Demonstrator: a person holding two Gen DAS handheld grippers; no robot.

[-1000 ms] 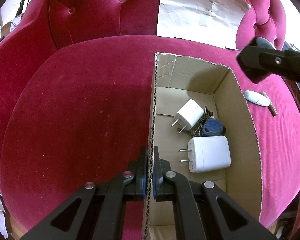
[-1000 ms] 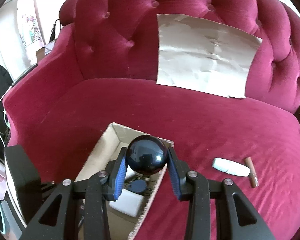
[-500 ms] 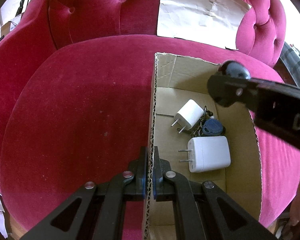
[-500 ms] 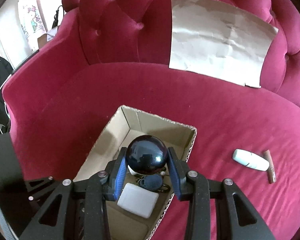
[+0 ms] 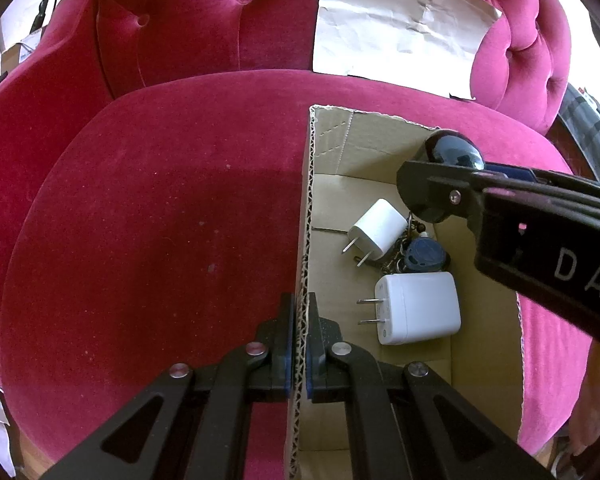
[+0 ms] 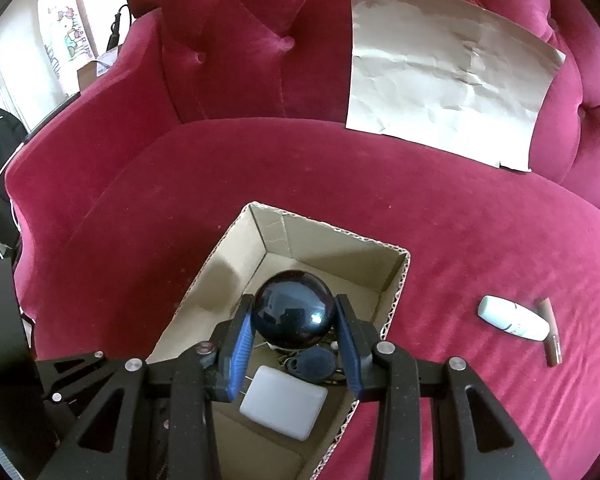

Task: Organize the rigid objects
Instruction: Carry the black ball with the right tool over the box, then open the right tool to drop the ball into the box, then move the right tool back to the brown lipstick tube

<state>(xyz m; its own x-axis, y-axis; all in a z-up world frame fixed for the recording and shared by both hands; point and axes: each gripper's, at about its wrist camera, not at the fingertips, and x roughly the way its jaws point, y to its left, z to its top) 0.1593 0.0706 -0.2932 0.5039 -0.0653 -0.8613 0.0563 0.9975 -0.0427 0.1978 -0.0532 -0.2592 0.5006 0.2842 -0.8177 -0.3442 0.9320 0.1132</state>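
A: Nearest first. Left hand-held gripper [image 5: 299,354], jaws pressed together on the near wall of the cardboard box [image 5: 305,216], pinching the corrugated edge. Looks like it is steadying the box on the sofa seat [image 5: 160,220].

B: And the right hand-held gripper [image 6: 293,346]?

A: Pinching a glossy black ball [image 6: 293,315] between its blue pads, jaws part-way spread to the ball's width. The ball hangs over the box's open top, above the floor and clear of it (not released, as far as I can tell).

B: What is in the box so far?

A: A large white plug adapter [image 5: 418,308] nearest, a blue key fob [image 5: 425,257] on a bunch of keys just beyond it, then a small white charger [image 5: 374,234] touching the keys. Three things stowed, I judge.

B: Left outside?

A: To the right of the box, on the seat: a white oval gadget [image 6: 514,317] and, touching its far end, a small brown stick-like piece [image 6: 551,338] (too small to name). Both well apart from the box.

B: Further back?

A: A creased sheet of paper [image 6: 448,94] leaning on the tufted backrest. Flimsy, so probably not part of the sorting.

B: Progress?

A: Past halfway, by my reckoning. The ball wants lowering and letting go, then the two strays.
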